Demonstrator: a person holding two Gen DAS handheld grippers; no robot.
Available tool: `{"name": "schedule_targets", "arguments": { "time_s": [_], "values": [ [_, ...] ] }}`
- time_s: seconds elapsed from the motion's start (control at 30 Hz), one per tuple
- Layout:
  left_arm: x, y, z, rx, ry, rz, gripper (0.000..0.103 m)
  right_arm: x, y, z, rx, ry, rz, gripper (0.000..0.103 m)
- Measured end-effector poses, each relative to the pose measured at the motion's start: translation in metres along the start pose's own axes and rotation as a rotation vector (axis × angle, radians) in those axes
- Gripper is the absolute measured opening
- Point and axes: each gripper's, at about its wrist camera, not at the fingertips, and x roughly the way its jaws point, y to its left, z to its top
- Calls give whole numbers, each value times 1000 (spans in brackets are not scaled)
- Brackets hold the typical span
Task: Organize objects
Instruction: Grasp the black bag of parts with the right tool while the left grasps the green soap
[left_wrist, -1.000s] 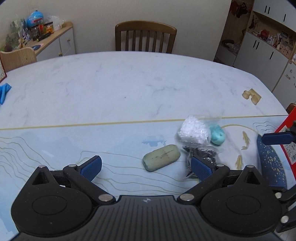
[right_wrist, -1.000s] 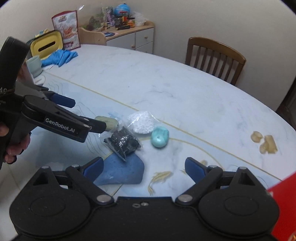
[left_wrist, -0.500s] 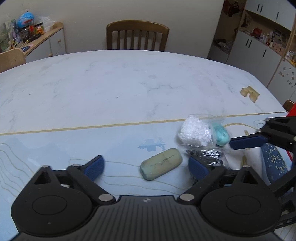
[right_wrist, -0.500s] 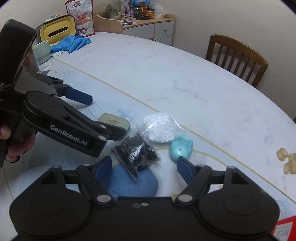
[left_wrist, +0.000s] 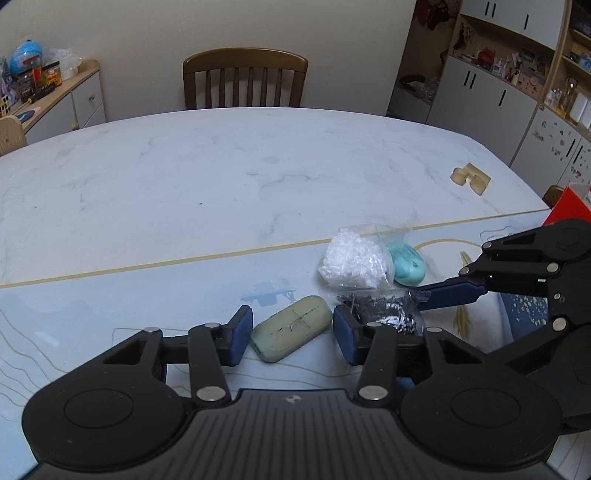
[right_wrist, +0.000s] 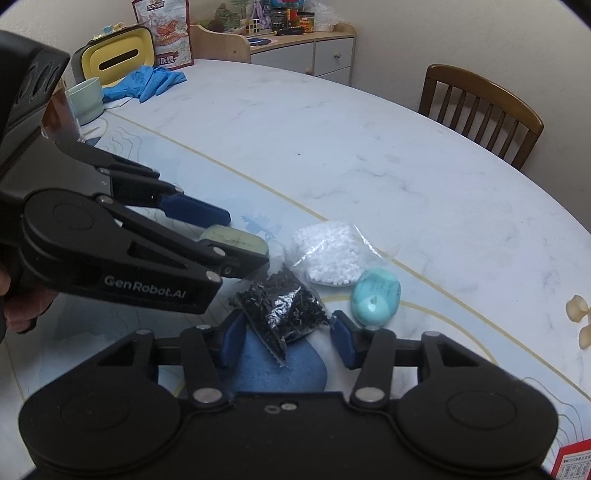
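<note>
A grey-green oblong case lies on the table between the open fingers of my left gripper; it also shows in the right wrist view. A clear bag of black bits lies between the open fingers of my right gripper; it shows in the left wrist view too. A bag of white beads and a turquoise egg-shaped thing lie just beyond. Neither gripper holds anything.
Beige plastic pieces lie at the table's far right. A red box stands at the right edge. Blue gloves, a green bowl and a yellow bin are at the far left. Wooden chair behind.
Both grippers have moved forward and down. The left now straddles the grey-green case, the right straddles the black bag. Both sets of fingers have narrowed but stay open.
</note>
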Motion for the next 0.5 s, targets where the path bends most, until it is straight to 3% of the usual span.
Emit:
{"name": "schedule_targets", "arguments": {
  "time_s": [0.2,0.5],
  "values": [
    [-3,-3,-1,-1,12,-2,46,-4,3,0,10,-1,-25,37],
    [-19,-11,-15,-39,22,-6,46,-20,7,-13,47,-4,-33,32]
  ]
}}
